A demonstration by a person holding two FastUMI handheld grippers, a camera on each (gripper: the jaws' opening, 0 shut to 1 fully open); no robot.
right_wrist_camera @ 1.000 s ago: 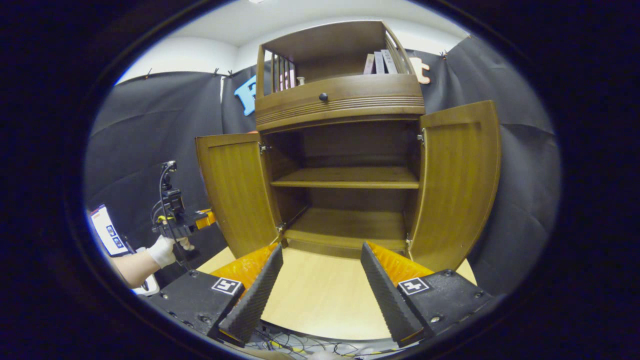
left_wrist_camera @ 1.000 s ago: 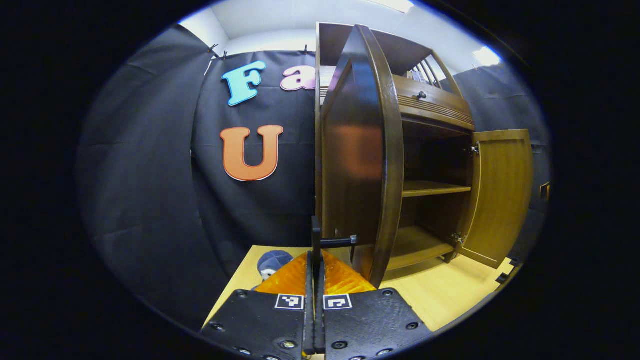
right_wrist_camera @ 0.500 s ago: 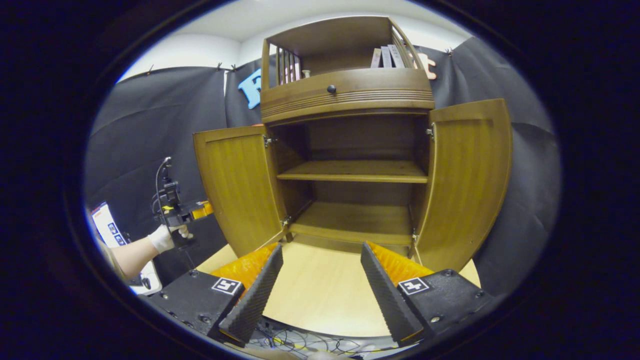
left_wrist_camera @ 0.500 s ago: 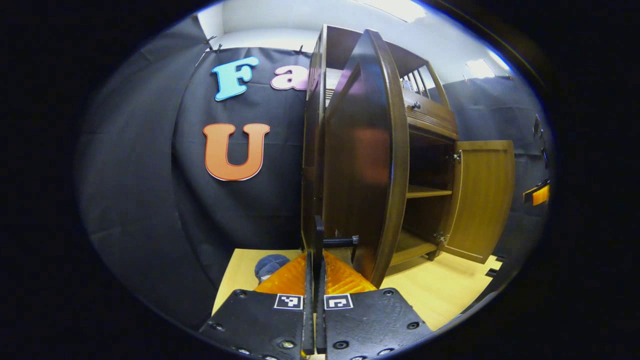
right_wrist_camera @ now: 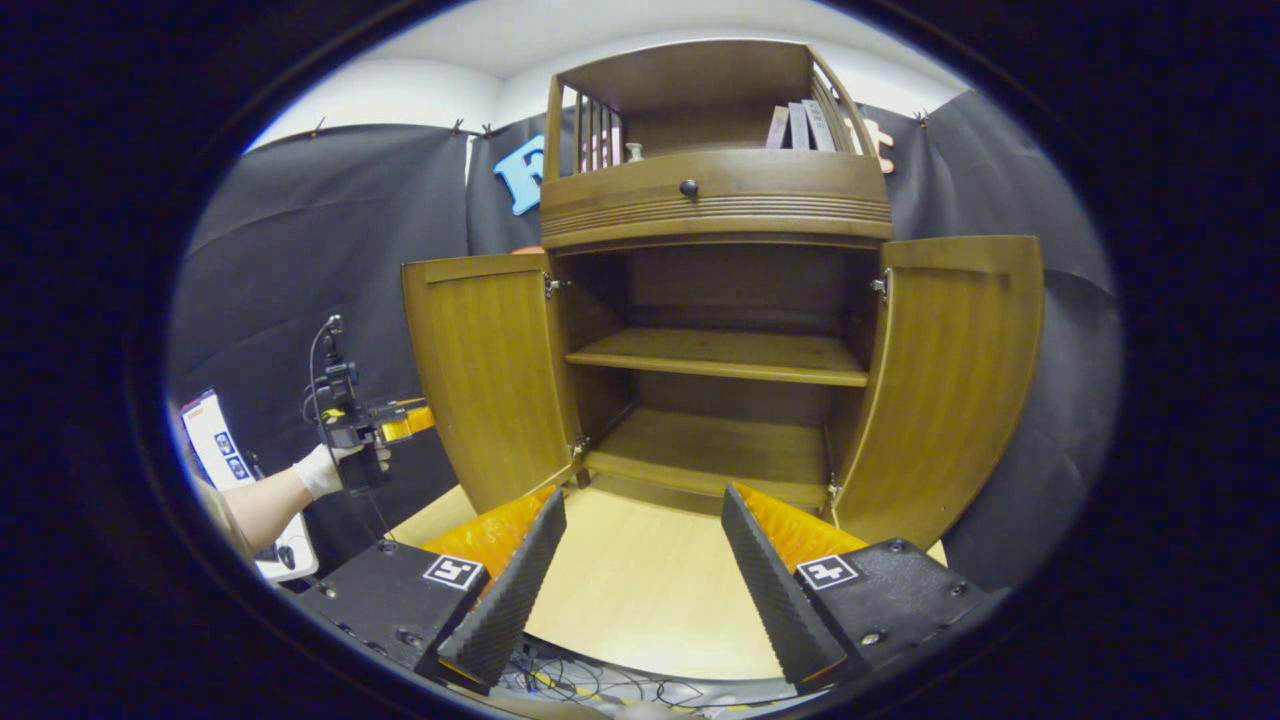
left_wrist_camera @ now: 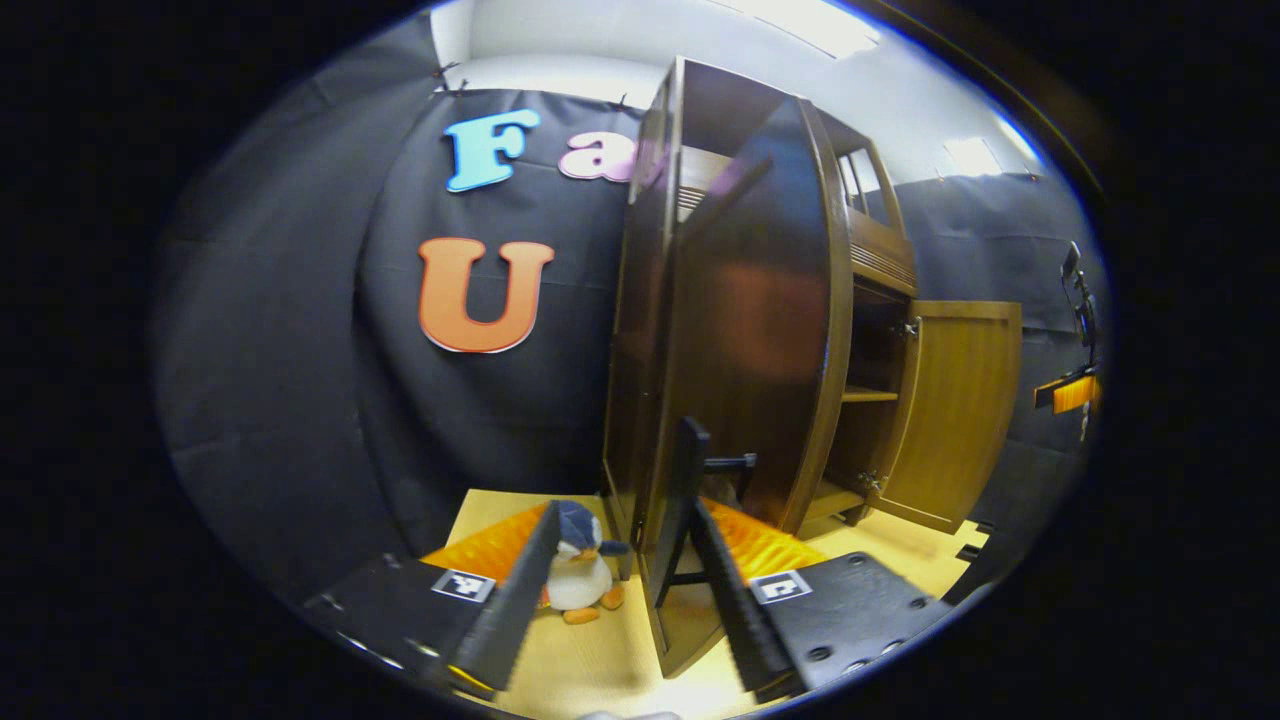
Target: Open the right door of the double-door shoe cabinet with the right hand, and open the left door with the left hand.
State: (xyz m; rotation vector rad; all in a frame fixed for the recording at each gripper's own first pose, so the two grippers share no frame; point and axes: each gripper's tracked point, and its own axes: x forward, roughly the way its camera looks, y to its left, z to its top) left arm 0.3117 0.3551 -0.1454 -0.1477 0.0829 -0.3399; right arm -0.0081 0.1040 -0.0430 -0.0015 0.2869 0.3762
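Now both cabinet doors (right_wrist_camera: 490,370) wide, left gripper (left_wrist_camera: 612,590) parted, right gripper (right_wrist_camera: 640,585) parted

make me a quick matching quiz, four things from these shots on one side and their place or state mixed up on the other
Things:
1. left door
2. toy penguin
3. books
4. middle shelf

Place or state:
A. standing in the top compartment
B. bare, inside the open cabinet
C. swung open, its handle between the left gripper's parted fingers
D. on the table beside the cabinet

Pairs: 1-C, 2-D, 3-A, 4-B
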